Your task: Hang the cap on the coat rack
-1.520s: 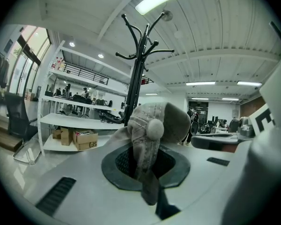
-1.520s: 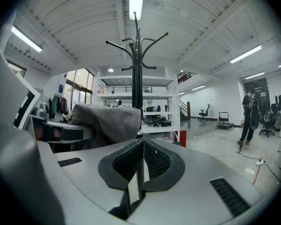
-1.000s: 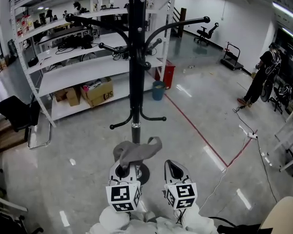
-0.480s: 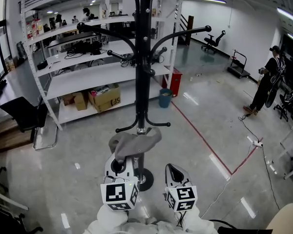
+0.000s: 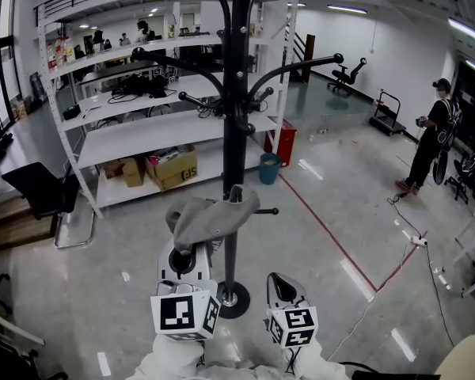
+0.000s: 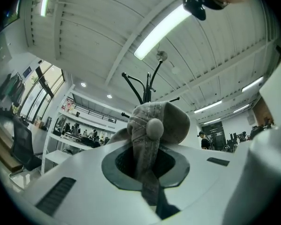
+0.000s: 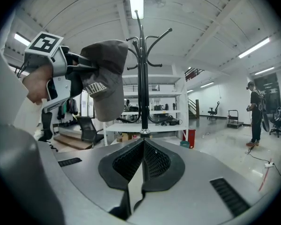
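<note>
A grey cap (image 5: pixel 210 218) hangs from my left gripper (image 5: pixel 191 250), whose jaws are shut on its fabric; in the left gripper view the cap (image 6: pixel 154 125) fills the gap at the left gripper (image 6: pixel 147 165). The cap is held up just in front of the black coat rack (image 5: pixel 237 125), near its low hooks (image 5: pixel 263 210). The rack's top arms (image 6: pixel 147 84) show behind the cap. My right gripper (image 5: pixel 279 282) stays low beside the rack's base (image 5: pixel 231 299), shut with nothing in it. The right gripper view shows the right gripper (image 7: pixel 143 162), the cap (image 7: pixel 105 78) and the rack (image 7: pixel 143 83).
White shelving (image 5: pixel 127 109) with cardboard boxes (image 5: pixel 172 167) stands behind the rack. A black chair (image 5: pixel 39 192) is at the left. A red bin (image 5: pixel 283 141) and blue bucket (image 5: pixel 269 167) sit by the shelf. A person (image 5: pixel 431 141) stands far right; a cable (image 5: pixel 396 248) crosses the floor.
My left gripper has risen with the cap, from near the rack's base up to the low hooks. The right gripper has stayed where it was.
</note>
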`<action>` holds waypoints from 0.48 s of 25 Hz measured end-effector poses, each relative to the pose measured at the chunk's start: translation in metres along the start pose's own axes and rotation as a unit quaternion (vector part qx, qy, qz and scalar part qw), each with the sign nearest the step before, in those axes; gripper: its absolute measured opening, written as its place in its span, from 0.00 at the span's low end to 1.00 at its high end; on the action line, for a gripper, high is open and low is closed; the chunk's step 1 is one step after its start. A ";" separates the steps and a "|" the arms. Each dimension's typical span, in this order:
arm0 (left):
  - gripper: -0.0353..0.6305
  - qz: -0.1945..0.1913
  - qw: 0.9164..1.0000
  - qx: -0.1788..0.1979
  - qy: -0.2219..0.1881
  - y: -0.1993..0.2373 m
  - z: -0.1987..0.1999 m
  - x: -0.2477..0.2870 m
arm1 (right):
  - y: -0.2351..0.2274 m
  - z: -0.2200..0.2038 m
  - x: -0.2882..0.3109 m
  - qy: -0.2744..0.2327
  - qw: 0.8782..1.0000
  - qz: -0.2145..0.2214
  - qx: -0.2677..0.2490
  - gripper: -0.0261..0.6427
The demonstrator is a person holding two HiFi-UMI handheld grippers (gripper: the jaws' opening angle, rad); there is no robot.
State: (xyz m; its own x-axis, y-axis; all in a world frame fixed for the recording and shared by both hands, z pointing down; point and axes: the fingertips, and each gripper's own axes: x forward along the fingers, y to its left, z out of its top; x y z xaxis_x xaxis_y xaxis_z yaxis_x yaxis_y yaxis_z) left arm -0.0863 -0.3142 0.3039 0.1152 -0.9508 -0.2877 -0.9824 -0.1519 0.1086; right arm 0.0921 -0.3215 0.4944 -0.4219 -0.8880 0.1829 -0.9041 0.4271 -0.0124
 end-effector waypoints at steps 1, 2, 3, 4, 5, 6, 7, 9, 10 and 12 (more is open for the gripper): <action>0.08 -0.001 1.000 0.001 -0.004 0.000 0.004 0.001 | 0.000 0.000 0.000 -0.001 1.000 0.000 0.000 0.06; 0.08 -0.002 1.000 0.002 -0.006 -0.001 0.006 0.001 | -0.001 0.001 0.000 -0.001 1.000 -0.001 0.000 0.06; 0.08 -0.003 1.000 0.003 -0.007 -0.002 0.008 0.001 | -0.002 0.001 0.000 -0.002 1.000 -0.001 -0.001 0.06; 0.08 -0.003 1.000 0.003 -0.008 -0.002 0.009 0.002 | -0.003 0.001 0.000 -0.001 1.000 -0.002 -0.001 0.06; 0.08 -0.003 1.000 0.003 -0.009 -0.002 0.009 0.002 | -0.004 0.000 0.001 -0.001 1.000 -0.003 -0.001 0.06; 0.08 -0.003 1.000 0.003 -0.010 -0.002 0.010 0.002 | -0.005 0.000 0.001 -0.001 1.000 -0.003 -0.001 0.06; 0.08 -0.003 1.000 0.004 -0.012 -0.002 0.011 0.003 | -0.005 0.000 0.002 0.000 1.000 -0.003 -0.001 0.06; 0.08 -0.004 1.000 0.007 -0.017 -0.002 0.016 0.005 | -0.006 0.000 0.003 0.000 1.000 -0.004 -0.002 0.06; 0.08 -0.004 1.000 0.007 -0.022 -0.001 0.020 0.007 | -0.007 0.000 0.003 0.000 1.000 -0.004 -0.002 0.06; 0.08 -0.005 0.999 0.007 -0.033 -0.001 0.029 0.010 | -0.009 -0.001 0.003 0.001 1.000 -0.005 -0.001 0.06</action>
State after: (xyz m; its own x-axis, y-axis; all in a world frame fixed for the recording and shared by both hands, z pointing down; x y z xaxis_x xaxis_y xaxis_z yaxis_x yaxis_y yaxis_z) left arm -0.0880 -0.3159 0.2734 0.1150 -0.9292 -0.3513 -0.9834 -0.1564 0.0919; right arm 0.0987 -0.3274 0.4956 -0.4122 -0.8919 0.1859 -0.9084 0.4180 -0.0087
